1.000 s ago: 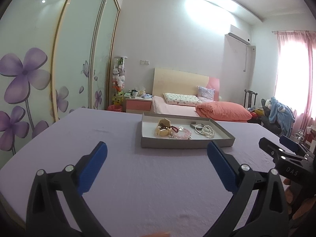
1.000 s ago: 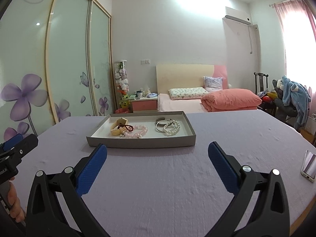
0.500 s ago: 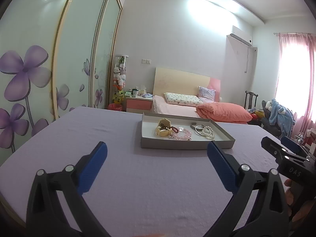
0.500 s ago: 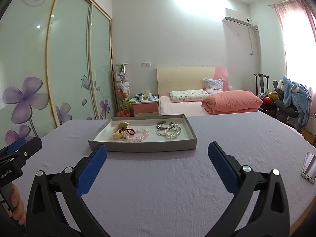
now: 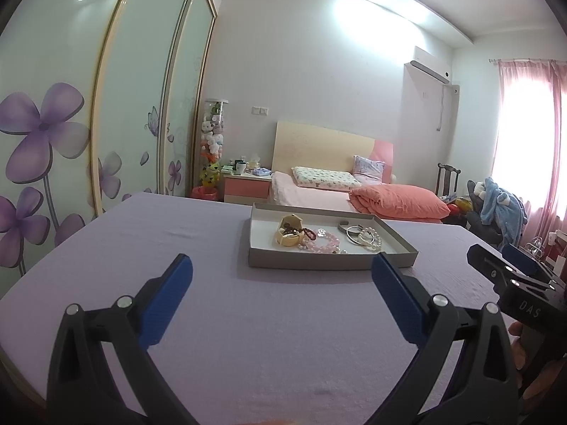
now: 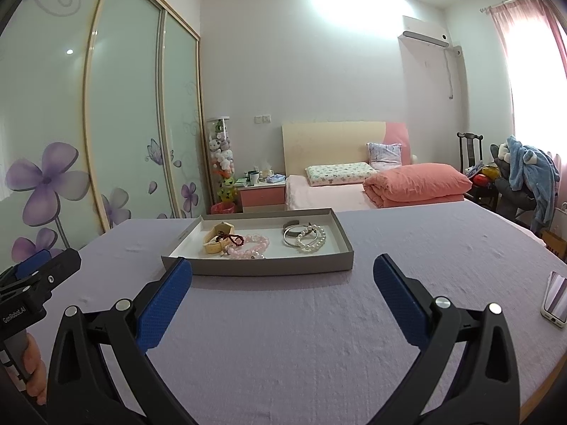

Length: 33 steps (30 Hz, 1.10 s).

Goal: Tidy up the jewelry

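Observation:
A grey shallow tray (image 5: 329, 259) (image 6: 269, 266) stands on the lilac table ahead of both grippers. In it lie a small cream box (image 5: 290, 234) (image 6: 218, 237) with a dark red bead string, a pink bead bracelet (image 5: 324, 242) (image 6: 250, 246), silver bangles (image 5: 349, 231) (image 6: 294, 235) and a pearl bracelet (image 5: 370, 241) (image 6: 313, 242). My left gripper (image 5: 281, 279) is open and empty, short of the tray's near wall. My right gripper (image 6: 282, 279) is open and empty, just short of the tray. Each gripper shows at the edge of the other's view.
A phone (image 6: 556, 299) lies near the table's right edge. The lilac tablecloth (image 5: 141, 241) covers the table. A bed (image 6: 375, 184), nightstand (image 6: 264, 193), wardrobe doors (image 6: 124, 124) and a chair with clothes (image 6: 524, 177) stand beyond the table.
Both grippers have moved slightly towards the tray and tilted up a little. Both stay open and empty.

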{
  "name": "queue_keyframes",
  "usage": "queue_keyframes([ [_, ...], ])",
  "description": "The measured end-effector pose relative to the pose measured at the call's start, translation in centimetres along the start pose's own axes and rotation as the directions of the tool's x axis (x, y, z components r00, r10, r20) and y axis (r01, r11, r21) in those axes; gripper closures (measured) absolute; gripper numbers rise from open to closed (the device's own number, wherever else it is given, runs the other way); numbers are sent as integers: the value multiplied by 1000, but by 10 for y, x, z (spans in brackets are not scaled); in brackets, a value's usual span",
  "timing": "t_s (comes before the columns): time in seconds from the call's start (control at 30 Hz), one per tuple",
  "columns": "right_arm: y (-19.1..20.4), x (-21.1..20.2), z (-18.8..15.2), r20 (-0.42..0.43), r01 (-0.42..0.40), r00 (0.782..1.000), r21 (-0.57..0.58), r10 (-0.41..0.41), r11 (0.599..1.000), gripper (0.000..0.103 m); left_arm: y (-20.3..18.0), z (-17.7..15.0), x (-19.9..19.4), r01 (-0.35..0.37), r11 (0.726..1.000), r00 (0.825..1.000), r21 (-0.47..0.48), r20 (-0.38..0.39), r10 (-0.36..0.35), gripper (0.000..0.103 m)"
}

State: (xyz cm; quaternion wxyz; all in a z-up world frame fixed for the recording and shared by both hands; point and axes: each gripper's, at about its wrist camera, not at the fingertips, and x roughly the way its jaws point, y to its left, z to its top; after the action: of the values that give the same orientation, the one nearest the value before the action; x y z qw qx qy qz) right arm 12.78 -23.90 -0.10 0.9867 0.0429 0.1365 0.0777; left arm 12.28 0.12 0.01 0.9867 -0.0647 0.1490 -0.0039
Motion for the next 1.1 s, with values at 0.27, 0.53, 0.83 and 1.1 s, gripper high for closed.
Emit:
queue_keyframes([
  [0.27,1,1,0,-1,-4,1000,2,4,1000,2,-2,1,2,-1,1000,1000,1,-8,1,4],
  [0.53,1,2,0,2,-4,1000,5,4,1000,2,-2,2,3,1,1000,1000,7,-3,-1,4],
  [0.83,2,3,0,2,-8,1000,11,8,1000,2,-2,4,6,-4,1000,1000,12,-2,4,4],
  [1.1,2,4,1,7,-8,1000,11,8,1000,2,0,5,7,-6,1000,1000,11,-1,6,4],
])
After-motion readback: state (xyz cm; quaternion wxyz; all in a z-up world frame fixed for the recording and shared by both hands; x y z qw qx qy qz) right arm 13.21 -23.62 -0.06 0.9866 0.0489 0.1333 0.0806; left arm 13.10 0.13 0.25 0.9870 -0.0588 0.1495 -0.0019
